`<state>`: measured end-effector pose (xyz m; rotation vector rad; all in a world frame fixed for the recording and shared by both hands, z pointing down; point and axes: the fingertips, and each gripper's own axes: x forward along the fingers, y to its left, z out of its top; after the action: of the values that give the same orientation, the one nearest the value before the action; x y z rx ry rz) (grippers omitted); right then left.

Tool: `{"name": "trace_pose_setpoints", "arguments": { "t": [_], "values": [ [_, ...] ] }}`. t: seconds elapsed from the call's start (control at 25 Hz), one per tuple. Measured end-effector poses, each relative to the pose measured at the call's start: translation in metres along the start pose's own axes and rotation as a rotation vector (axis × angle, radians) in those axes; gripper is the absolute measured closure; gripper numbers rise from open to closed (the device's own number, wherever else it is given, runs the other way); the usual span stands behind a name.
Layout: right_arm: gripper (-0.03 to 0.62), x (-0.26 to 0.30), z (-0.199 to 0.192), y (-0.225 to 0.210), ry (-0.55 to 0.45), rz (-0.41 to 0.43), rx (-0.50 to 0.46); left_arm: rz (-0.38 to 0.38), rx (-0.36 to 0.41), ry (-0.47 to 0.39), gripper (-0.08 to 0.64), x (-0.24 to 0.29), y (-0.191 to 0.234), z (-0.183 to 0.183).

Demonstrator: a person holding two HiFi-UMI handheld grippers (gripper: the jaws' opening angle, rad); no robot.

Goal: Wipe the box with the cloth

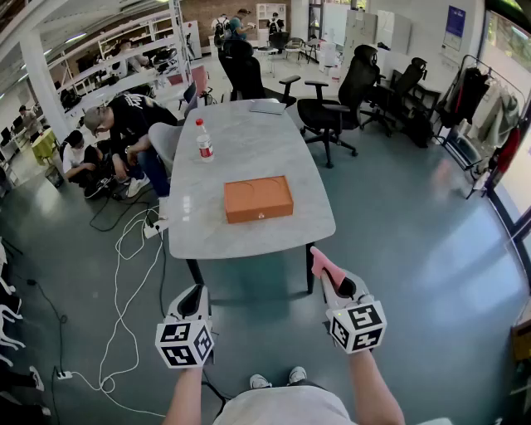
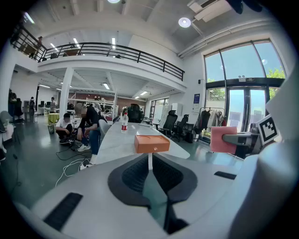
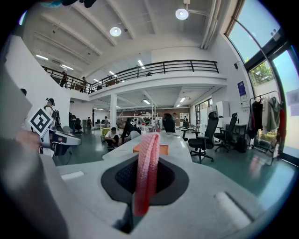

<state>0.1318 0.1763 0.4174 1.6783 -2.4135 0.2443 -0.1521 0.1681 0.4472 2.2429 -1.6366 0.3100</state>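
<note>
on the table [image 1: 249,149], one box [image 1: 258,199]

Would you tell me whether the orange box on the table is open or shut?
Shut: the orange box lies flat on the table, its lid flush with the base.

Floor: glossy grey-green floor [image 1: 398,249] under you | Ahead: long grey table [image 1: 249,158], black office chairs [image 1: 336,104] round its far end | Your right: tall windows [image 2: 243,70], coat rack [image 1: 471,90] | Above: railed mezzanine [image 2: 117,49], round ceiling lights [image 3: 181,14] | Your left: white cables [image 1: 124,245] looped across the floor
</note>
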Motion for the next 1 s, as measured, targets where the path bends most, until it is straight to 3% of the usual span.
{"name": "trace_pose_setpoints", "arguments": {
  "t": [0.64,1.0],
  "values": [
    [0.577,0.034,0.004,0.028,0.015,-0.025,0.011,-0.074,-0.007,0.02,0.531,0.031,0.034,0.0],
    [0.577,0.078,0.009,0.015,0.02,-0.003,0.016,-0.068,-0.01,0.03,0.531,0.068,0.045,0.007]
  ]
}}
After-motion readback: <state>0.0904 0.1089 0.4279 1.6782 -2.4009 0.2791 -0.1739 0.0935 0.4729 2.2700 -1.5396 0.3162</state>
